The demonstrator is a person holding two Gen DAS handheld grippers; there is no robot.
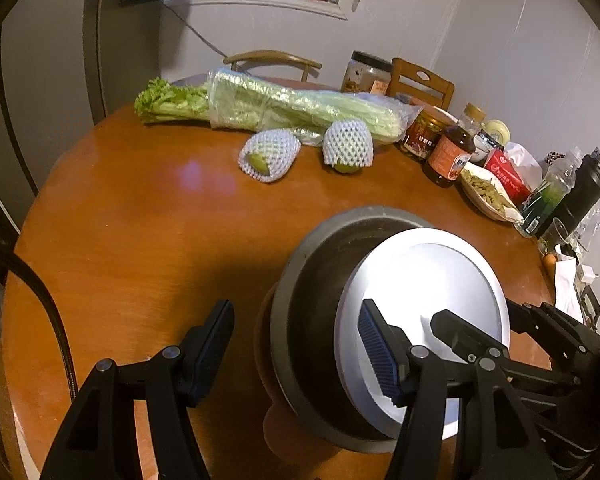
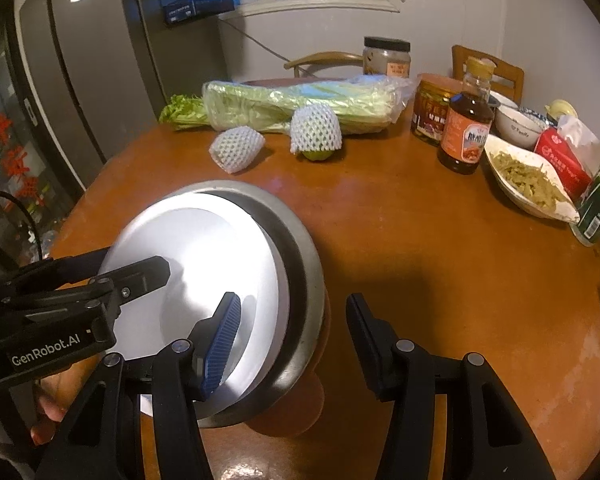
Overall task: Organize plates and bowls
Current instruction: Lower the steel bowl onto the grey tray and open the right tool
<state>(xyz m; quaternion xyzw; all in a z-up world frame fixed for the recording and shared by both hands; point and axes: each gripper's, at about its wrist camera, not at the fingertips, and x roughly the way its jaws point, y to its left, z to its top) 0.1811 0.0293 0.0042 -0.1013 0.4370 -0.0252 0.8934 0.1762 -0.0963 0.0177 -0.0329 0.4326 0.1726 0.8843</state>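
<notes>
Glossy wooden table (image 1: 140, 208), matt metal bowl (image 1: 300, 280)

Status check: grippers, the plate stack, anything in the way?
Left gripper and right gripper open, each straddling the stack's rim. White plate in grey bowl. Netted fruit well beyond.

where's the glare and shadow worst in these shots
Left wrist view: the white plate is blown out, a dark shadow lies on the table beside the metal bowl. Right wrist view: same plate glare, shadow right of the bowl; both fisheye edges vignette.

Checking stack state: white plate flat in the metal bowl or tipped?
Tipped: white plate leans inside the metal bowl, far edge raised above the rim.
</notes>
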